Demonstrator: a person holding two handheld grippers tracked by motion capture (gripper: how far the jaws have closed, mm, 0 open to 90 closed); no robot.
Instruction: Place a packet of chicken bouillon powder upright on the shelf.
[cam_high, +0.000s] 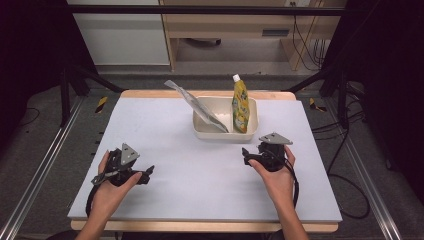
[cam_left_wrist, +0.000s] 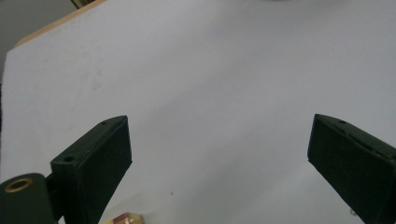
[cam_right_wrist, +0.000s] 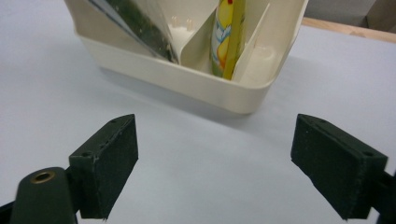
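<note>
With both pouches standing in cream divided bin (cam_high: 200, 131), yellow spout pouch (cam_high: 240, 105) upright against divider, silver pouch (cam_high: 197, 106) leaning left; right gripper (cam_high: 246, 155) near bin, left gripper (cam_high: 148, 174) well apart, both wide open, empty.

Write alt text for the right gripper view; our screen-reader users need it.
A cream divided bin stands on a pale table, holding a yellow pouch and a silvery packet in separate compartments. The right gripper has its black jaws open, empty, in front.
</note>
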